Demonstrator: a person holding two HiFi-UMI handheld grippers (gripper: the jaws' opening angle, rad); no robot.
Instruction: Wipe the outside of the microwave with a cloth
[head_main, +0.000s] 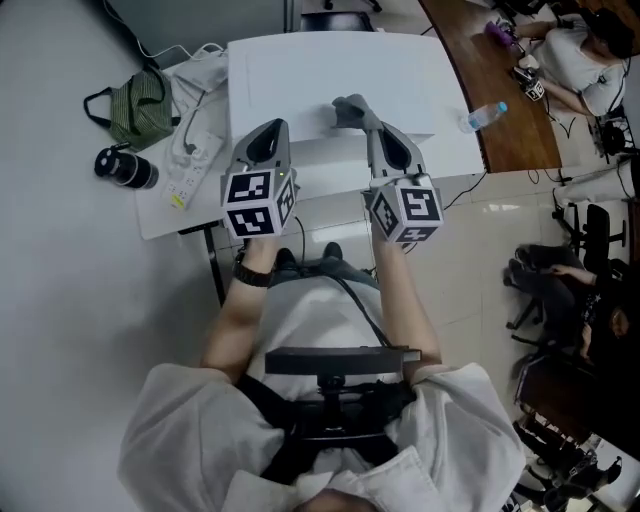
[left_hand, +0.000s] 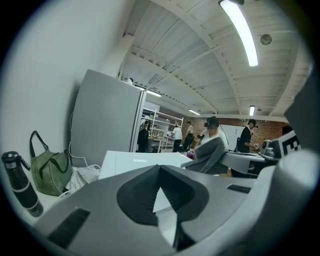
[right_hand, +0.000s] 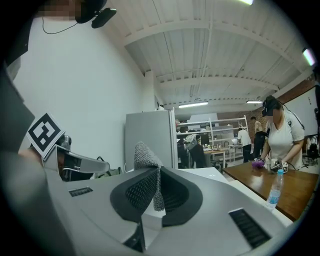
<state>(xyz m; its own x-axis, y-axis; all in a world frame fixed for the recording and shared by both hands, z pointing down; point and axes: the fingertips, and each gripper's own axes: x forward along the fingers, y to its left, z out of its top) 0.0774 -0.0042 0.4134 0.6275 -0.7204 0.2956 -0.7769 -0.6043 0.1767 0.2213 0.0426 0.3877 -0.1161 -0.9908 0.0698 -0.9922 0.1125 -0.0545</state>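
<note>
Between the right gripper's (right_hand: 158, 172) clamped jaws sits the cloth (right_hand: 144, 153), seemingly ready for the microwave (head_main: 300, 80) beneath, while the left gripper (left_hand: 159, 169) is clenched empty.

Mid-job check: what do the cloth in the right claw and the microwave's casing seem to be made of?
The cloth looks like grey knitted or woven fabric, possibly microfibre: its surface is coarse and nubby, and it folds softly where the right claw pinches it. The microwave has a flat, smooth white casing with a faint sheen. That suggests painted metal or plastic, and the look can't settle which.
</note>
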